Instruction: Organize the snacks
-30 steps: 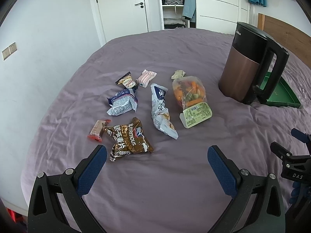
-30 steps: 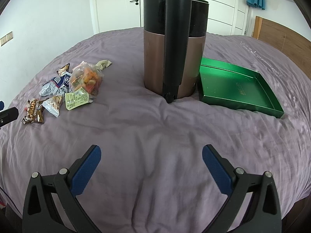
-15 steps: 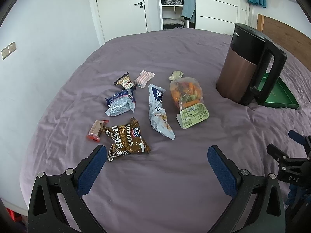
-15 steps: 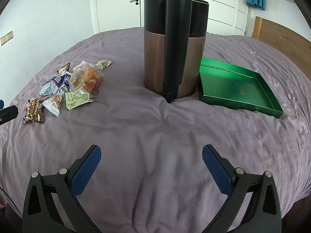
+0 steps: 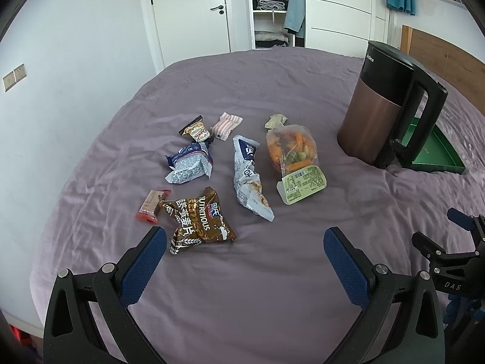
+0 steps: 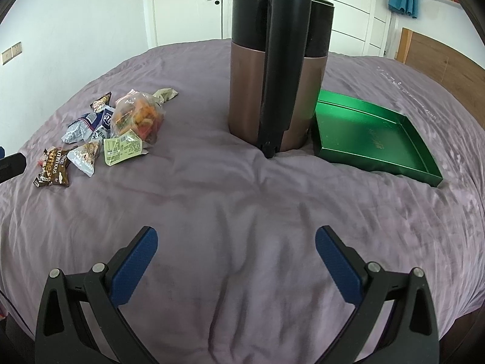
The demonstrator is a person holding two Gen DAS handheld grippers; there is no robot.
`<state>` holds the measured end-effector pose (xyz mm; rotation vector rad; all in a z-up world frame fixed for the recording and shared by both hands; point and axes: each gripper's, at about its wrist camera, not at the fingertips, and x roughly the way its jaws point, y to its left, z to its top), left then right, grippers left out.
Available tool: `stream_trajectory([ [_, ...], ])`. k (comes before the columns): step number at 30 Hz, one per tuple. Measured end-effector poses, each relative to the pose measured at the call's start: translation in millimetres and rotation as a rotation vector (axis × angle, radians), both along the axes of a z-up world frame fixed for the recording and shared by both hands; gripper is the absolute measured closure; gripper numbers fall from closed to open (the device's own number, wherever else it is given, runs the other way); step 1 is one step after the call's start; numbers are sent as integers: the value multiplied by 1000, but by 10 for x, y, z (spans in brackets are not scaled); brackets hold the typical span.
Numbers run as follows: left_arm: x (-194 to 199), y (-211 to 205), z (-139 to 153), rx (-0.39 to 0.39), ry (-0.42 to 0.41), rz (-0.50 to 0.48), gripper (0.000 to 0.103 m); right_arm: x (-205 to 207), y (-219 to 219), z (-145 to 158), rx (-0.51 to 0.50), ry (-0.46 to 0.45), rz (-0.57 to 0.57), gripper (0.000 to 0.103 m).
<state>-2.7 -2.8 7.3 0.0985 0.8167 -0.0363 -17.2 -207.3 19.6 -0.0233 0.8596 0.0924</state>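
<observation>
Several snack packets lie scattered on a purple bedspread (image 5: 242, 288): a brown cereal pack (image 5: 198, 223), a small red bar (image 5: 151, 205), a blue-white pack (image 5: 189, 166), a long white-blue pack (image 5: 248, 177), a clear bag of orange snacks (image 5: 291, 150) with a green label, and two small sweets (image 5: 197, 130). My left gripper (image 5: 245, 256) hovers open just short of the brown pack. An empty green tray (image 6: 372, 138) lies behind the kettle. Nothing sits between the fingers of my right gripper (image 6: 236, 256), which is open and low over bare bedspread.
A tall copper and black kettle (image 6: 277, 72) stands between the snacks and the green tray, its handle facing the right gripper. White wardrobe doors and an open shelf (image 5: 269, 9) stand beyond the bed. A wooden headboard (image 6: 439, 57) is at the right.
The left wrist view has drifted slightly, the snacks sitting a little higher and left in the frame. The right gripper has held still. Both stay open.
</observation>
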Motion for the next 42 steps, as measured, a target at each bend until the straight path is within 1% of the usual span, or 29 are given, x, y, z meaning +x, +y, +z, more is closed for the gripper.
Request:
stream_trajectory([
  [11,23,23,-20,-13,10,-1,1,6,22,0,-4,-1,5,0],
  [25,37,201,-72,-27,20,9,1,-28,151,77,-3,-7,28,0],
  [29,52,438,-42,-1,8,42,1,-28,232,147,3,-14,51,0],
  [35,133,1051,14,67,-7,160,1,28,475,248,36,-25,120,0],
  [39,189,1395,-38,72,13,213,1,70,663,274,58,-29,164,0],
  [42,217,1475,-118,60,26,221,1,99,824,277,69,-28,198,0],
])
